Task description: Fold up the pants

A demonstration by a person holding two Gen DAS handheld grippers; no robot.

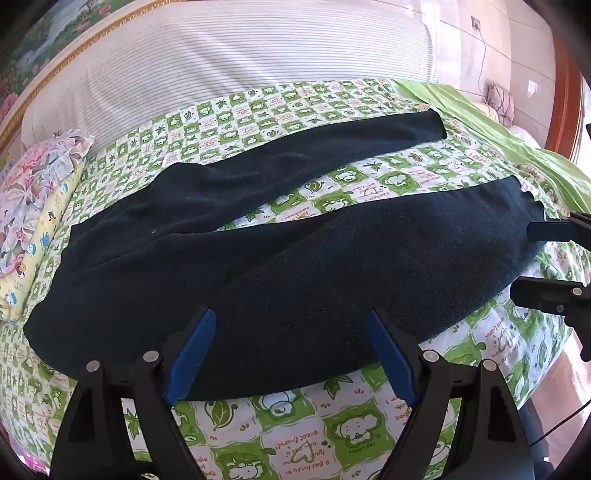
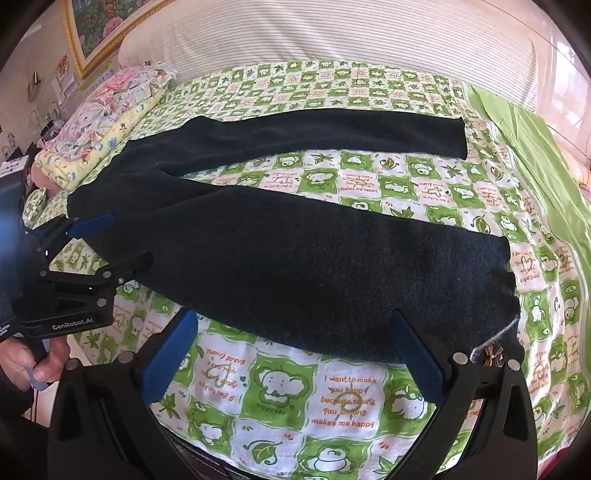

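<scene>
Dark navy pants [image 1: 280, 266] lie spread flat on a green-and-white patterned bedsheet [image 1: 288, 417], waist to the left, the two legs splayed apart to the right. My left gripper [image 1: 290, 321] is open, its blue pads over the near leg's near edge, close to the waist end. My right gripper [image 2: 291, 321] is open over the near leg [image 2: 317, 266] close to its cuff. In the left wrist view the right gripper [image 1: 532, 258] shows at the right edge, beside the cuff. In the right wrist view the left gripper [image 2: 125, 236] shows at the left, beside the waist.
A folded floral and yellow bedding pile [image 2: 107, 110] sits at the bed's far left. A striped white headboard cushion [image 1: 236, 59] runs along the far side. A plain green sheet [image 2: 546, 158] covers the bed's right end. A framed picture [image 2: 107, 26] hangs on the wall.
</scene>
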